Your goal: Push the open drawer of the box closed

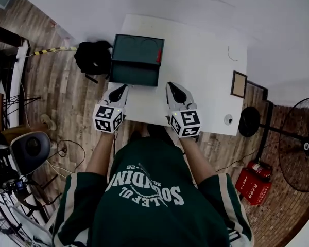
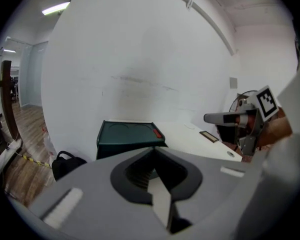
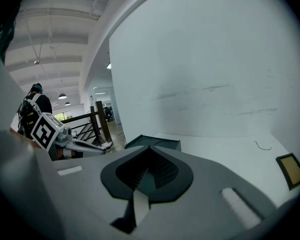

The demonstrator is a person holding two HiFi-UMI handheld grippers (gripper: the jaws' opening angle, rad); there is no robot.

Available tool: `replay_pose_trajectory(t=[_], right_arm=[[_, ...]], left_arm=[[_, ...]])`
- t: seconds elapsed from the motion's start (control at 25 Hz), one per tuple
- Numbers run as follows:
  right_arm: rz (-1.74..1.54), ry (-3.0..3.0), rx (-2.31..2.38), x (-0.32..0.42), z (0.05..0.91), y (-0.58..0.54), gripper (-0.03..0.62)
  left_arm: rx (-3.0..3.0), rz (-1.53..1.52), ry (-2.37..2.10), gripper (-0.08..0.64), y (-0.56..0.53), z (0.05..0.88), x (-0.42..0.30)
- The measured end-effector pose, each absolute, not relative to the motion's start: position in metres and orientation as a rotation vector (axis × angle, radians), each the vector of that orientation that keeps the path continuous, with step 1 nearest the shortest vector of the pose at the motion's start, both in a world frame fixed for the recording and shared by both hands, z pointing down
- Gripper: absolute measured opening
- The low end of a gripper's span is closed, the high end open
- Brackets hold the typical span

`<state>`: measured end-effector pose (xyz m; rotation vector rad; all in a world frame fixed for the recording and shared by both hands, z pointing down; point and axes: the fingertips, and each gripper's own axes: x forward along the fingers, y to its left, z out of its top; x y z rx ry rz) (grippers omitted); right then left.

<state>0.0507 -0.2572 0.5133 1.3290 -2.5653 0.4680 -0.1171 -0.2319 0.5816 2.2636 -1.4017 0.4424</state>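
Head view: white table (image 1: 206,60) on wood floor (image 1: 67,102) carries green box (image 1: 136,59); left hand-held gripper (image 1: 122,90) and right hand-held gripper (image 1: 172,89) closed, apparently empty.

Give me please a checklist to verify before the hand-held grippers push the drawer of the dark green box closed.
1. Left hand-held gripper empty, jaws together: ok.
2. Right hand-held gripper empty, jaws together: ok.
3. White table bare between the grippers and the dark green box: ok.
4. A gripper touching the box front: not ok, both look short of it.
5. Drawer sticking out of the box: cannot tell from these views.
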Motion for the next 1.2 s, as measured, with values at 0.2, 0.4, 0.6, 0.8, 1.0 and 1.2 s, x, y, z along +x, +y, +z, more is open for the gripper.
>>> replay_pose_trajectory(t=[0.2,0.4,0.6,0.8,1.0,1.2], right_arm=[[0.505,-2.547,1.289,0.045,0.528,-0.261,0.002],[0.517,-2.527,1.266,0.041,0.537,-0.274,0.002],[0.53,-2.503,1.277,0.05,0.543,-0.278,0.002],[0.54,-2.482,1.294,0.059,0.548,-0.276,0.002],[0.553,-2.463,1.314,0.07,0.55,-0.275,0.0],[0.57,-2.443,1.332,0.08,0.554,-0.274,0.001]], left_arm=[[2.188,0.477,-1.373,0.052,-0.223,0.612,-0.12],[2.121,0.523,-1.331,0.054,-0.225,0.644,-0.122],[2.029,0.559,-1.27,0.169,-0.225,0.677,-0.115],[1.978,0.599,-1.273,0.193,-0.228,0.694,-0.114],[1.924,0.641,-1.256,0.193,-0.233,0.712,-0.109],[1.881,0.648,-1.276,0.193,-0.239,0.724,-0.109]])
